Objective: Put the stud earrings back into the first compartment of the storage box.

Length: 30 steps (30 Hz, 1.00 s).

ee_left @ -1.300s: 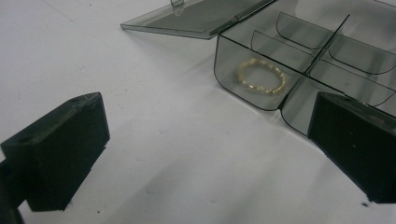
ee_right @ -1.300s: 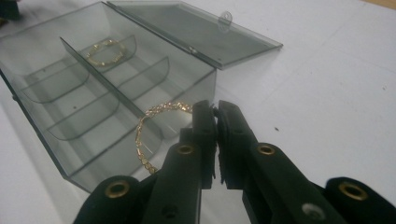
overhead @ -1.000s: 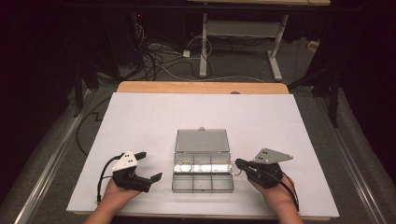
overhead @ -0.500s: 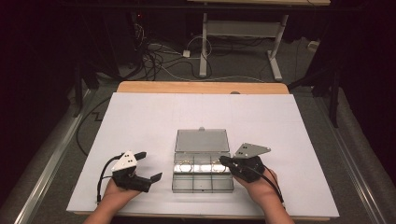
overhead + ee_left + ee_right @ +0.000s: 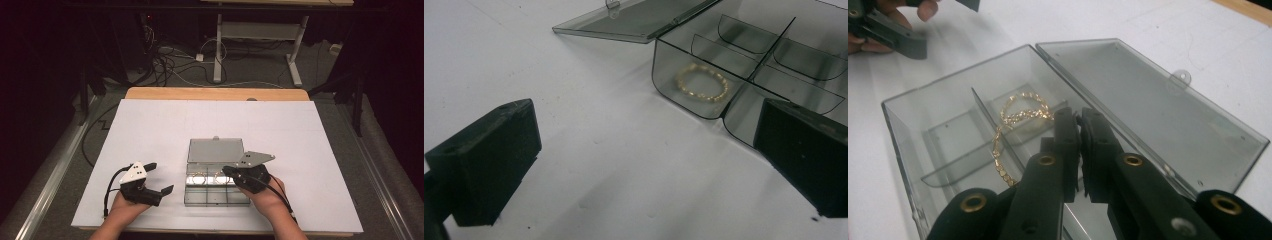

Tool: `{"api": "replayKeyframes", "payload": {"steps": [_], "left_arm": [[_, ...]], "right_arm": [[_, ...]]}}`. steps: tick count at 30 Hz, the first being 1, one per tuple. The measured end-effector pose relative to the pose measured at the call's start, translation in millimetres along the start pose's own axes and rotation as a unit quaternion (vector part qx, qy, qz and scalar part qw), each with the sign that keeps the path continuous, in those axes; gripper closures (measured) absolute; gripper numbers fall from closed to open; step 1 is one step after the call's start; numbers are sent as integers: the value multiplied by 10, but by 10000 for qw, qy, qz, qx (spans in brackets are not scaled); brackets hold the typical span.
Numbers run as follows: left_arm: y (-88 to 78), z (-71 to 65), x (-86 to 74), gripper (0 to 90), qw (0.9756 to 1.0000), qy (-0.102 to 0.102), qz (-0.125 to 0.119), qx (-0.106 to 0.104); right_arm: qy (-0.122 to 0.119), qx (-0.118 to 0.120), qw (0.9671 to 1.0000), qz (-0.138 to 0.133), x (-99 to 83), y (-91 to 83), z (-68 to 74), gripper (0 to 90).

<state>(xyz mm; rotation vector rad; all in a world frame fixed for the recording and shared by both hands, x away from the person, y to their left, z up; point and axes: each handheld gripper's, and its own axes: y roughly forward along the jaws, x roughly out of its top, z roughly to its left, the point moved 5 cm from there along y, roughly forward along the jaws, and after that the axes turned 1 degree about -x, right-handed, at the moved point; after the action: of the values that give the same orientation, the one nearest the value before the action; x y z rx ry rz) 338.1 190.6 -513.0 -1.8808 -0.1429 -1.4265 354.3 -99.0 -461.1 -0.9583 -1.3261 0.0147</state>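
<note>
Right hand-held gripper (image 5: 1079, 117) clenched (nothing between jaws) above open box (image 5: 908, 125) by gold chain (image 5: 1020, 112); bare table (image 5: 150, 125) around.

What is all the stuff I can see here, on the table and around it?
Compartment box: one, clear grey, table middle, lid open flat behind it.
Gold chains: at least two, inside the box's compartments.
White sheet: one, covering the table.
Wooden table edge: far side.
Cables: several, on the floor beyond.
Desk frame: white, at the back.
Left gripper: black, open, left of the box.
Right gripper: black, shut, over the box.
</note>
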Motion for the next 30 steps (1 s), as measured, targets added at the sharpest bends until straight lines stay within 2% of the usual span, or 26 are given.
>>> {"api": "replayKeyframes", "payload": {"steps": [8,16,30], "left_arm": [[0,-2,0,0,10000,7,0,-3],[1,-3,0,0,10000,18,3,-12],[-1,-4,0,0,10000,26,1,-19]], "right_arm": [[-74,90,9999,-28,110,78,83,878],[-206,182,9996,54,205,210,181,878],[-276,324,9989,193,295,436,289,878]]}}
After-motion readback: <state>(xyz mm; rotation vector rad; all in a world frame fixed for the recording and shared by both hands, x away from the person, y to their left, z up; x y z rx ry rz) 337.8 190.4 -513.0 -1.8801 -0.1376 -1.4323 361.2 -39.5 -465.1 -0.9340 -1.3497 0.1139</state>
